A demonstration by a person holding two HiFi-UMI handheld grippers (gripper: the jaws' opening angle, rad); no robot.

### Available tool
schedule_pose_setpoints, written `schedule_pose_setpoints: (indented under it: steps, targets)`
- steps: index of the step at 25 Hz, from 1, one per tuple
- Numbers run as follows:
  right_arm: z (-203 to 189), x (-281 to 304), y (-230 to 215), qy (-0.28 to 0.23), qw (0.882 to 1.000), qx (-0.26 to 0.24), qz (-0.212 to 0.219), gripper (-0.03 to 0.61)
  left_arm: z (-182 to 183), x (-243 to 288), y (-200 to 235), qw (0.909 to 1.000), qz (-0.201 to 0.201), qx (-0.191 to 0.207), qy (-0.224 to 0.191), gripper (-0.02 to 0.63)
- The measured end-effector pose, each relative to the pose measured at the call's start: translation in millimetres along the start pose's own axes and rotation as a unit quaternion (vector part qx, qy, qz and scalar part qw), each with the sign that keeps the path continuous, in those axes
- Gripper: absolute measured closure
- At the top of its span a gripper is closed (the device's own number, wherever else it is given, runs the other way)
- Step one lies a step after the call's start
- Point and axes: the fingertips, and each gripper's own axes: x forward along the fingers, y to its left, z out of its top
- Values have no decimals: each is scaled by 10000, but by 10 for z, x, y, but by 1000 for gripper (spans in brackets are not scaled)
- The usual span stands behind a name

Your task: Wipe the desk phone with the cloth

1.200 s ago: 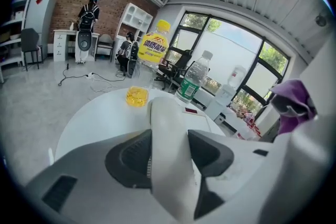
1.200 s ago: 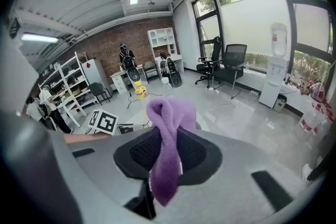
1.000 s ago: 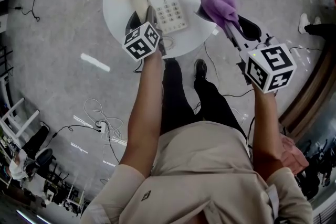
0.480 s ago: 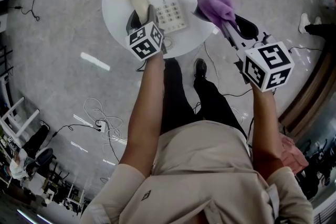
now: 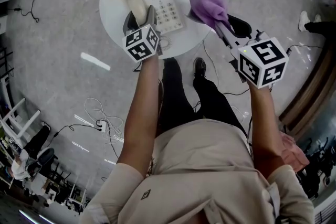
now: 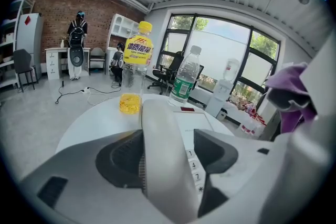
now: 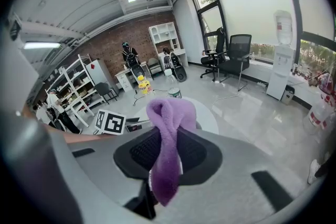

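Water bottle (image 6: 185,81) and yellow bottle (image 6: 137,55) beyond the desk phone (image 5: 165,5)

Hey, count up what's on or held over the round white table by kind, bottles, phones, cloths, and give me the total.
Bottles: 2 (clear plastic water bottle with a green label; clear bottle with a yellow cap and label)
Phones: 1 (white push-button desk phone)
Cloths: 1 (purple fuzzy cloth)
Total: 4
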Motion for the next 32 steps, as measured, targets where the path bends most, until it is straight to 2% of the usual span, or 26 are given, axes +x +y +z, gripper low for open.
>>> schedule_pose_setpoints:
  steps: [8, 13, 17, 21, 25, 30, 32]
  targets:
    - [-111, 78, 37, 153, 9997, 90, 176, 503, 18, 18, 7, 9998, 127, -48, -132, 334]
    - [-190, 144, 95, 233, 9992, 153, 273, 503, -5, 12, 3, 9996, 69, 238, -109, 330]
    - [-219, 157, 104, 251, 9991, 191, 278, 502, 43, -42, 5, 9983, 58, 520, -247, 329]
    - [-232, 166, 143, 283, 9990, 196, 288, 502, 72, -69, -27, 9979, -59, 589, -252, 327]
    - [-269, 207, 250, 354, 9985, 188, 368, 502, 18, -124, 32, 9985, -146, 491, -182, 328]
    - [-415, 314, 517, 558, 9957, 298, 673, 499, -165, -203, 36, 9983, -562, 135, 110, 328]
    - [-456, 345, 659, 601, 9944, 308, 807, 499, -272, -273, 14, 9966, -744, 246, 250, 328]
